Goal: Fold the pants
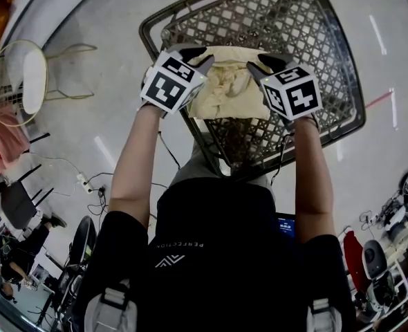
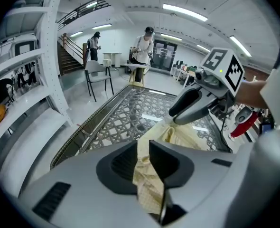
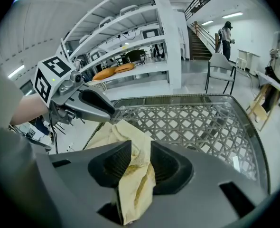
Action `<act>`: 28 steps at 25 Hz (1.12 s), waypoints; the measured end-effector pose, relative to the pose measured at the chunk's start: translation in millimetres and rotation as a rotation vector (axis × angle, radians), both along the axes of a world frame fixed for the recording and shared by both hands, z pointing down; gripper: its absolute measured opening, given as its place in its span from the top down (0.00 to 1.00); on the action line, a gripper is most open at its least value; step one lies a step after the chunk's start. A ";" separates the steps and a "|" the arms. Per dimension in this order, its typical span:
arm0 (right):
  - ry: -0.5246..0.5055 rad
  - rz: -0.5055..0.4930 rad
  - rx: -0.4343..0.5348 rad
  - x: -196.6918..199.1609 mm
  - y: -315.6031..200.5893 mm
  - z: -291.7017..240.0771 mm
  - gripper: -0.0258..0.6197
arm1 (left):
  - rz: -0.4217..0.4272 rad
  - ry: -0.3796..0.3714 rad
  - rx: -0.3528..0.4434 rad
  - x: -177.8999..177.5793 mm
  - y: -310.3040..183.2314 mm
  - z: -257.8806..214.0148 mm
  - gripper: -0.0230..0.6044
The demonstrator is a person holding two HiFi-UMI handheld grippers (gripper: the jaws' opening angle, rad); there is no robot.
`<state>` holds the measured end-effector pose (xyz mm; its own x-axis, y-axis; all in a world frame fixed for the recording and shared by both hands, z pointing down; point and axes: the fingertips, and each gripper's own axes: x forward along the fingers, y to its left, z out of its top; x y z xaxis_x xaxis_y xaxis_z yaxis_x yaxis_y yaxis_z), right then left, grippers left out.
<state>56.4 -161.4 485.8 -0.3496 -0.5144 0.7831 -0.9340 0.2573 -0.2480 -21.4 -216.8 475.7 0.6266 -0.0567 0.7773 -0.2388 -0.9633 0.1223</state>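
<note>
Pale yellow pants [image 1: 228, 85] hang bunched between my two grippers over the near part of a metal lattice table [image 1: 314, 40]. My left gripper [image 1: 198, 57] is shut on the pants' left edge; in the left gripper view the cloth [image 2: 147, 179] is pinched between the dark pads. On the right edge my right gripper [image 1: 263, 64] is shut as well, with a fold of fabric [image 3: 135, 175] caught between its pads and hanging toward the camera. Each gripper shows in the other's view: the right gripper [image 2: 192, 106] and the left gripper [image 3: 90, 103]. The cloth between them sags onto the lattice.
The table's raised dark rim [image 2: 78, 132] runs along its edges. A round wire-frame stool [image 1: 24, 75] stands on the floor at the left, with cables [image 1: 86, 182] nearby. White shelving [image 3: 130, 46], a chair [image 2: 98, 75] and people [image 2: 142, 46] are farther off.
</note>
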 end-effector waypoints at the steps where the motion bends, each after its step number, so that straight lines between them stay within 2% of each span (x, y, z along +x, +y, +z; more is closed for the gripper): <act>1: -0.004 -0.011 -0.006 -1.3 3.3 -0.6 0.75 | 0.021 -0.012 -0.005 -2.4 5.3 0.4 0.84; 7: -0.006 -0.098 -0.064 -10.3 29.6 3.0 0.80 | 0.182 -0.057 -0.063 -14.7 49.6 8.6 0.86; 12: -0.030 -0.150 -0.105 -22.9 53.5 5.1 0.81 | 0.253 -0.055 -0.115 -19.2 79.5 8.6 0.79; 21: -0.089 -0.252 -0.179 -57.6 73.5 22.3 0.84 | 0.294 -0.065 -0.147 -30.1 98.1 7.1 0.75; 28: -0.126 -0.191 -0.106 -69.9 43.4 20.8 0.84 | 0.266 -0.061 -0.142 -37.8 98.5 1.1 0.79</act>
<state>-13.5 -118.0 506.6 -0.5310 -0.3469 0.7731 -0.8307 0.3929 -0.3943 -59.2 -118.3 476.8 0.5571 0.2149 0.8021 0.0088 -0.9674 0.2531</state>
